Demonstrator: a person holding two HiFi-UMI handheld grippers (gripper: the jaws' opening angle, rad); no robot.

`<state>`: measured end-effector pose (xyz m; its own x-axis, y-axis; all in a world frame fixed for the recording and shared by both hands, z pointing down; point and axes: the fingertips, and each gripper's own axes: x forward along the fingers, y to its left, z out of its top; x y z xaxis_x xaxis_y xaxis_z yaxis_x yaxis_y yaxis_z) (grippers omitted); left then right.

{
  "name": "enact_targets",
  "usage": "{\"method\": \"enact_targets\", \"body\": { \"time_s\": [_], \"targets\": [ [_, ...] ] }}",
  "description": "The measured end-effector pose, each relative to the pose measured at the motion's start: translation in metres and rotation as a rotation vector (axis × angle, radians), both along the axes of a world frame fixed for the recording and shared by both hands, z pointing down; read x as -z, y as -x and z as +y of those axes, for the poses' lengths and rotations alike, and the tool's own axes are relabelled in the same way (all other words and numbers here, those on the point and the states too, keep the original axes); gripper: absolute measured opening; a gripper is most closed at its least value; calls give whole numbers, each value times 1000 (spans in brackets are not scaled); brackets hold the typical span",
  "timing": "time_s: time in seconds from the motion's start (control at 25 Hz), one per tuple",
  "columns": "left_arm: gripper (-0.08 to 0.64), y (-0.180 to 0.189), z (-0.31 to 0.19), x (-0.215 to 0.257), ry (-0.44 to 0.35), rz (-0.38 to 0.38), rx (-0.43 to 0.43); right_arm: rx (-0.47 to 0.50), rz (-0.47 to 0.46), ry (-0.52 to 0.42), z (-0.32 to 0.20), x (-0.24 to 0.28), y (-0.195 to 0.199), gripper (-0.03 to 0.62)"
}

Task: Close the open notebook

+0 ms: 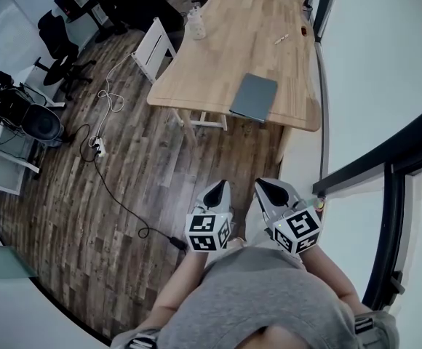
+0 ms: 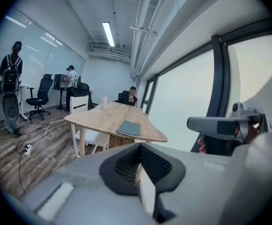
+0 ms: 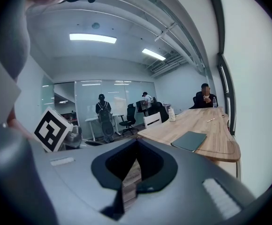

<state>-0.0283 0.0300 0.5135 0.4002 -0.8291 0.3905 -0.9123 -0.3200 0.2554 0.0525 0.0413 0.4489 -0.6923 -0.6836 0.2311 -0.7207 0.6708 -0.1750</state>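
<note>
A dark grey-green notebook point(image 1: 253, 97) lies flat with its cover down near the front edge of the wooden table point(image 1: 218, 49). It also shows in the left gripper view as notebook point(image 2: 129, 128) and in the right gripper view as notebook point(image 3: 190, 140). My left gripper point(image 1: 217, 188) and right gripper point(image 1: 263, 185) hang side by side close to my body, over the floor and well short of the table. Both point toward the table. The jaws of the left gripper point(image 2: 139, 156) meet with nothing between them; those of the right gripper point(image 3: 137, 151) do the same.
A white chair point(image 1: 153, 49) stands at the table's left side. A bottle point(image 1: 195, 24) and a pen point(image 1: 281, 39) lie farther back on the table. A cable with a power strip point(image 1: 98, 147) runs over the wooden floor at left. A window wall point(image 1: 385, 86) lines the right. A person point(image 2: 132, 93) sits at the table's far end.
</note>
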Motion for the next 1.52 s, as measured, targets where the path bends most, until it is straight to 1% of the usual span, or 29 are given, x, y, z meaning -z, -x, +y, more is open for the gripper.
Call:
{"method": "enact_targets", "body": {
  "time_s": [0.2, 0.32, 0.6, 1.16, 1.52],
  "targets": [
    [3, -1, 0, 4, -9, 3, 1, 48, 25, -18, 5, 3, 6, -2],
    [3, -2, 0, 5, -13, 10, 1, 60, 23, -26, 6, 6, 9, -2],
    [3, -8, 0, 9, -19, 12, -5, 51, 12, -24, 5, 8, 4, -2],
    [3, -14, -4, 8, -16, 5, -20, -3, -16, -2, -3, 6, -9, -2],
    [3, -17, -7, 4, -3, 8, -35, -9, -23, 6, -7, 3, -11, -2]
  ]
}}
